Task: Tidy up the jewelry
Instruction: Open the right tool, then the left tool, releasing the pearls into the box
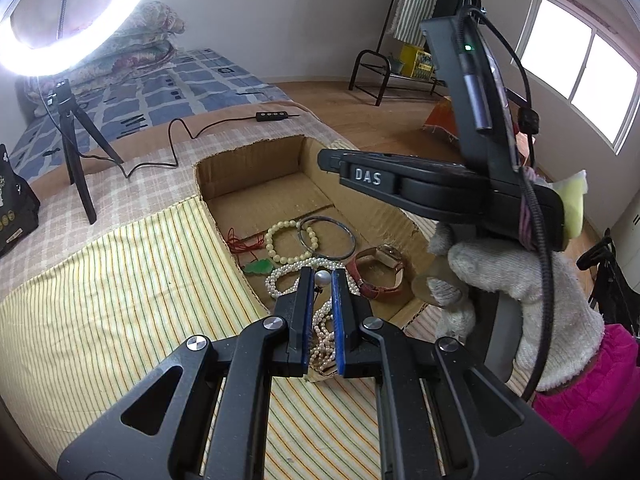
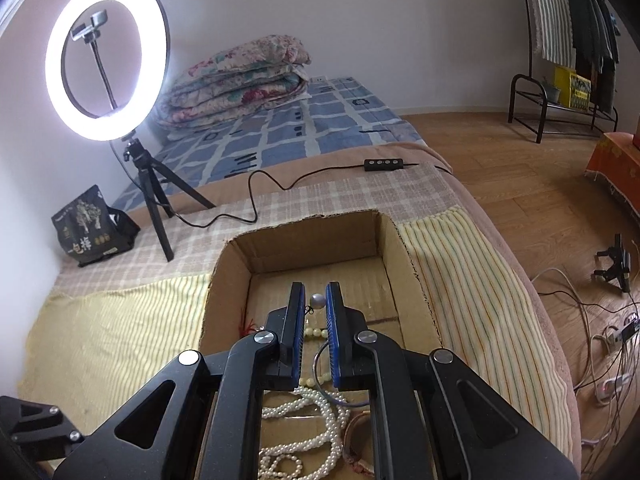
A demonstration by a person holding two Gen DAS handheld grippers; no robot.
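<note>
A brown corrugated cardboard box (image 1: 256, 184) holds a white pearl bead necklace (image 1: 288, 276), a cream-yellow bead bracelet (image 1: 280, 256), a dark grey metal bangle (image 1: 348, 236), a green jade pendant (image 1: 260, 267) on red cord (image 1: 240, 244), and a reddish-brown leather-strap watch (image 1: 380, 276). The yellow cloth (image 1: 112, 280) under the box has thin green and orange stripes; beyond it lies a beige-and-white checked blanket (image 2: 320, 196), then a blue-and-grey check bedsheet (image 2: 320, 120). Each black claw has blue pads (image 1: 338, 320).

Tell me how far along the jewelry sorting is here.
Done: bracelet, bangle, watch, pearl necklace and green pendant lie in the box. In hand: a single pearl sits between the jaws of the left gripper and the right gripper; grip unclear. Left: placing both pearls.
</note>
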